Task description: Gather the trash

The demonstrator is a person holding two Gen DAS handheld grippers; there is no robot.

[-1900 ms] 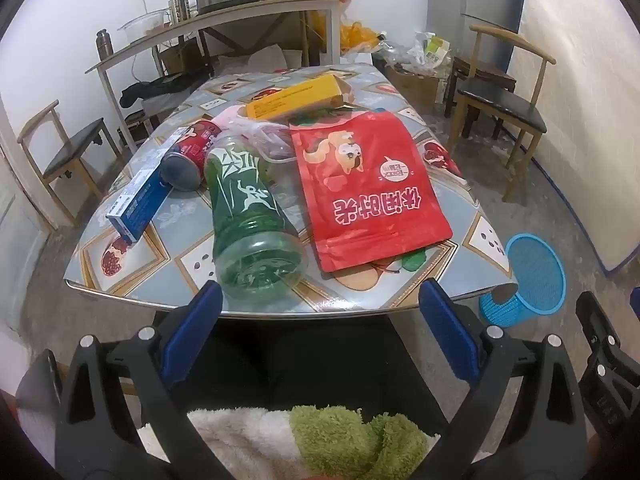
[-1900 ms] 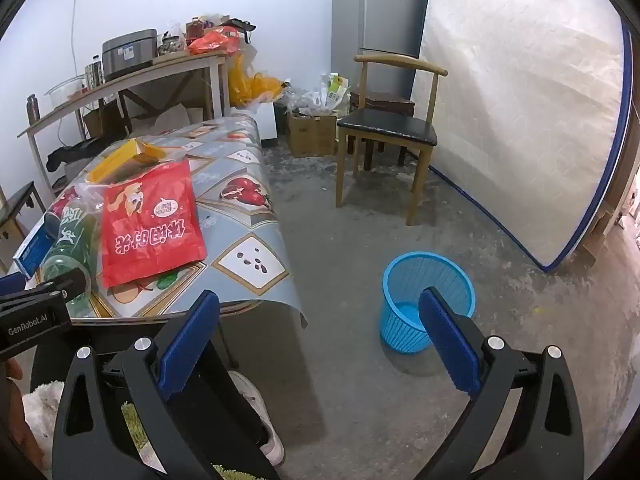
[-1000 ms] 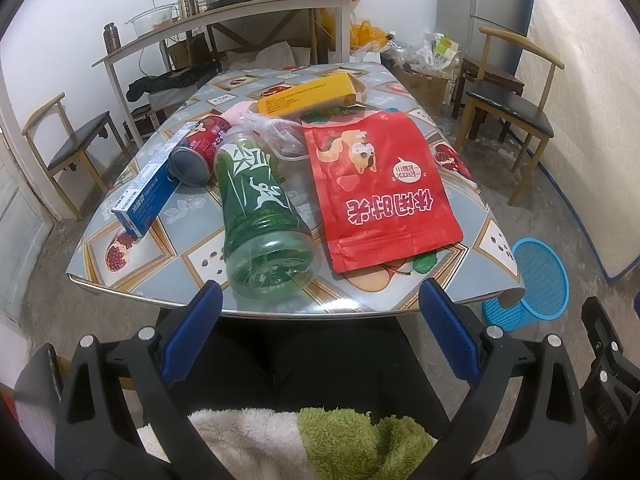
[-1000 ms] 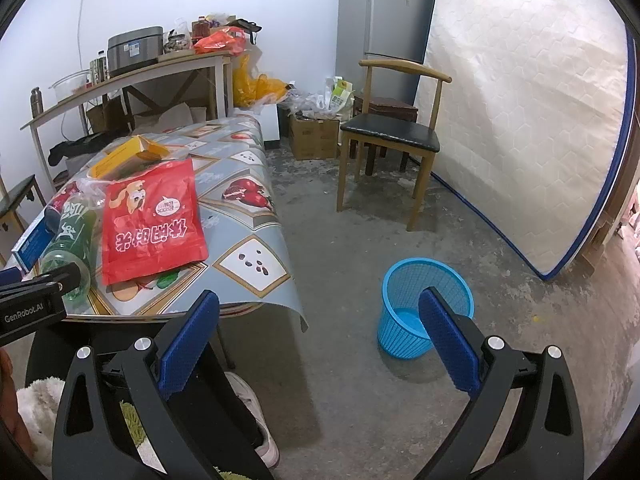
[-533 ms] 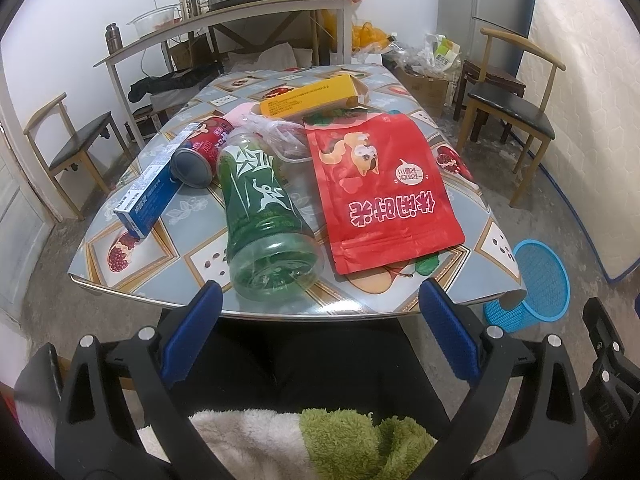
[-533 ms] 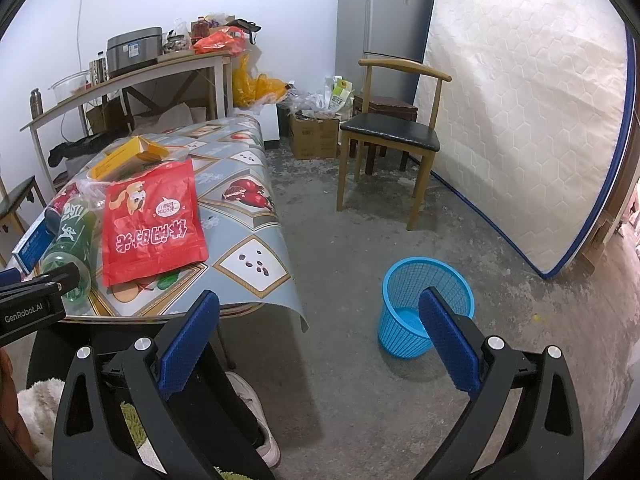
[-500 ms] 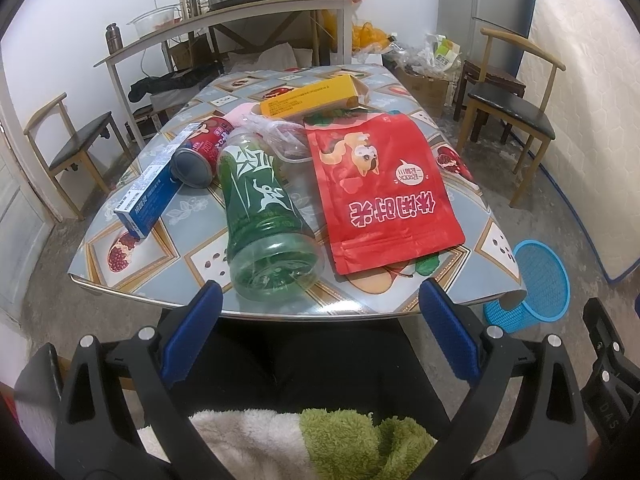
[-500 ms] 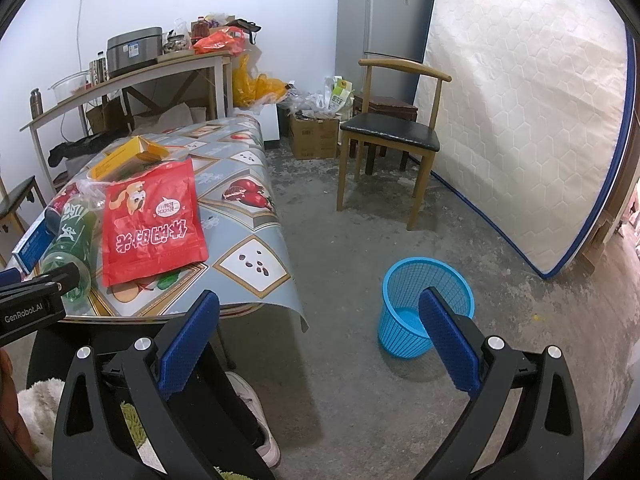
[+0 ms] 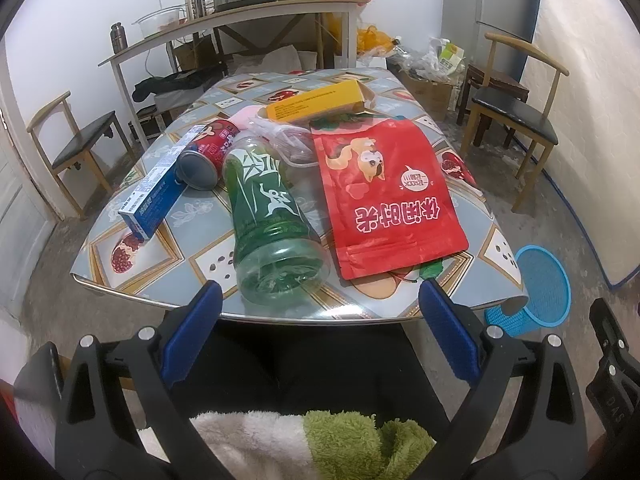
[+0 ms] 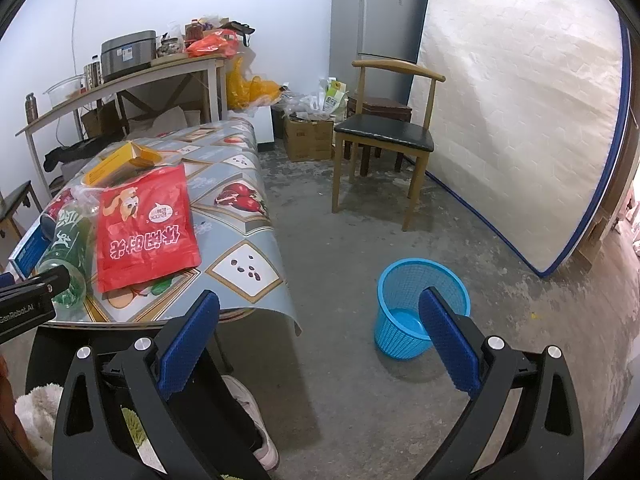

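On the patterned table [image 9: 172,276] lie a green plastic bottle [image 9: 268,220] on its side, a big red snack pouch [image 9: 384,196], a red can [image 9: 208,152], a blue box [image 9: 156,196], a yellow box [image 9: 320,100] and a crumpled clear bag [image 9: 288,140]. My left gripper [image 9: 320,320] hangs open just short of the table's near edge, in front of the bottle's base. My right gripper [image 10: 320,320] is open over the floor, right of the table. A blue mesh bin [image 10: 420,312] stands on the floor behind its right finger; the pouch [image 10: 148,224] and bottle [image 10: 68,248] show at left.
A wooden chair [image 10: 384,140] stands beyond the bin, with a mattress [image 10: 520,120] leaning on the right wall and a fridge [image 10: 380,20] behind. A cluttered shelf [image 9: 240,12] and another chair [image 9: 80,140] lie past the table. A person's lap and fleece sleeve [image 9: 300,440] are below.
Both grippers have crept slightly forward and to the left; the table and its litter sit a little larger in the left view. Nothing on the table has moved, and both grippers stay open.
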